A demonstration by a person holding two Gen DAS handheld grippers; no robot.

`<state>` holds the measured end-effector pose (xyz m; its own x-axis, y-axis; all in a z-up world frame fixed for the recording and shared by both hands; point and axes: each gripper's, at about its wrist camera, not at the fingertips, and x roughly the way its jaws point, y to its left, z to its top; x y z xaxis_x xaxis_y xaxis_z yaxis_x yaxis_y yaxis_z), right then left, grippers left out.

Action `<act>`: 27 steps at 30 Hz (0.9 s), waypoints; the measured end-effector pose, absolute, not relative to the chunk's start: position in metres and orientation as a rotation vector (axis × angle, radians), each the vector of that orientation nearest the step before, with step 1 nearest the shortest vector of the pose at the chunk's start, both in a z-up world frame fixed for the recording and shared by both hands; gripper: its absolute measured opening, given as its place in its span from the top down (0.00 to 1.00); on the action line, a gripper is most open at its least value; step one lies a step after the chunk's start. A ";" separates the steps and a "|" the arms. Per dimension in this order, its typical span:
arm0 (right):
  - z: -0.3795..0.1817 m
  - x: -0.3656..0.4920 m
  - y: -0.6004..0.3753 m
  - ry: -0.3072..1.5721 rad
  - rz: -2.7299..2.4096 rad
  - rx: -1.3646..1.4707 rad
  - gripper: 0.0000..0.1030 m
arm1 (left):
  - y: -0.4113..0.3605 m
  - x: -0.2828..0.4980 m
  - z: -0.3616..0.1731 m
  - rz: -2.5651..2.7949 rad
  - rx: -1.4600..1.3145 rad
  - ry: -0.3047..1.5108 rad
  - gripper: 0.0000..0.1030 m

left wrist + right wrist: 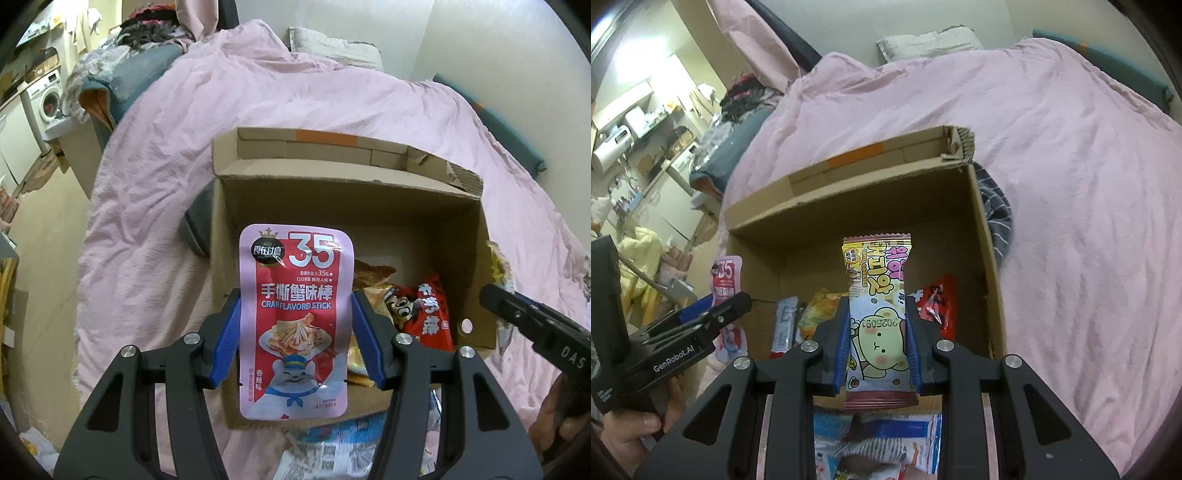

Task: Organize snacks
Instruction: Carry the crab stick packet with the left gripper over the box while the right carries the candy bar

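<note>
My left gripper (pixel 295 321) is shut on a pink and red crab-stick pouch (pixel 293 295), held upright over the near left part of an open cardboard box (pixel 343 177). My right gripper (pixel 876 332) is shut on a yellow and pink cookie wrapper (pixel 877 291), also upright above the box (pixel 849 192). Inside the box lie a red snack bag (pixel 424 314) (pixel 938 302), a yellow snack bag (pixel 820 314) and a slim red and white pouch (pixel 785 325). The right gripper's tip (pixel 517 310) shows at the right of the left wrist view. The left gripper (pixel 713 317) with its pouch (pixel 726 280) shows at the left of the right wrist view.
The box sits on a bed under a rumpled pink duvet (pixel 295 96). More snack packets (pixel 879 443) lie on the bed in front of the box. A striped grey cloth (pixel 997 214) lies beside the box. A person's hand (pixel 635 428) holds the left gripper. A washing machine (pixel 46 98) stands far left.
</note>
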<state>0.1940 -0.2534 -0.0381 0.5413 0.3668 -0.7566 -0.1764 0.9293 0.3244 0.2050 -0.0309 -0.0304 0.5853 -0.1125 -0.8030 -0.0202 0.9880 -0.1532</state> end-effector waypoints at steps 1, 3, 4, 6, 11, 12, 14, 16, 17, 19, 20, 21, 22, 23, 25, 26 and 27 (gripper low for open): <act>-0.041 0.196 -0.252 0.957 0.322 0.218 0.73 | -0.032 0.208 -0.033 -0.060 -0.154 0.945 0.48; -0.047 0.198 -0.250 0.980 0.322 0.229 0.73 | -0.032 0.209 -0.037 -0.043 -0.158 0.939 0.48; -0.048 0.198 -0.249 0.984 0.323 0.234 0.73 | -0.032 0.210 -0.038 -0.042 -0.166 0.938 0.48; -0.051 0.198 -0.247 0.990 0.322 0.215 0.73 | -0.033 0.211 -0.040 -0.057 -0.183 0.941 0.48; -0.058 0.200 -0.245 1.024 0.314 0.215 0.73 | -0.041 0.212 -0.042 -0.069 -0.131 0.930 0.48; -0.059 0.201 -0.245 1.027 0.314 0.218 0.73 | -0.042 0.211 -0.042 -0.072 -0.124 0.927 0.48; -0.059 0.201 -0.245 1.030 0.314 0.220 0.73 | -0.045 0.210 -0.042 -0.078 -0.112 0.924 0.48; -0.058 0.202 -0.245 1.030 0.314 0.223 0.73 | -0.047 0.209 -0.042 -0.086 -0.099 0.920 0.48; -0.058 0.202 -0.246 1.028 0.313 0.232 0.73 | -0.048 0.208 -0.041 -0.089 -0.096 0.917 0.48; -0.058 0.203 -0.248 1.026 0.315 0.254 0.73 | -0.049 0.208 -0.040 -0.095 -0.097 0.912 0.48; -0.058 0.203 -0.249 1.026 0.316 0.261 0.73 | -0.049 0.207 -0.039 -0.097 -0.099 0.909 0.48; -0.058 0.203 -0.249 1.025 0.317 0.266 0.73 | -0.049 0.207 -0.039 -0.098 -0.099 0.905 0.48; -0.058 0.204 -0.249 1.024 0.318 0.269 0.73 | -0.049 0.207 -0.038 -0.099 -0.098 0.904 0.48; -0.059 0.203 -0.251 1.024 0.319 0.269 0.73 | -0.049 0.207 -0.038 -0.098 -0.094 0.905 0.48; -0.058 0.203 -0.251 1.022 0.320 0.270 0.73 | -0.049 0.207 -0.038 -0.090 -0.092 0.912 0.48; -0.058 0.201 -0.254 1.015 0.323 0.270 0.73 | -0.048 0.207 -0.038 -0.088 -0.094 0.915 0.48; -0.057 0.201 -0.254 1.010 0.326 0.272 0.73 | -0.047 0.206 -0.037 -0.087 -0.101 0.914 0.48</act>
<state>0.2012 -0.2543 -0.0571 0.4907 0.3885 -0.7799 -0.1404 0.9186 0.3693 0.2063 -0.0472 -0.0367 0.6075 -0.1180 -0.7855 0.0324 0.9918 -0.1239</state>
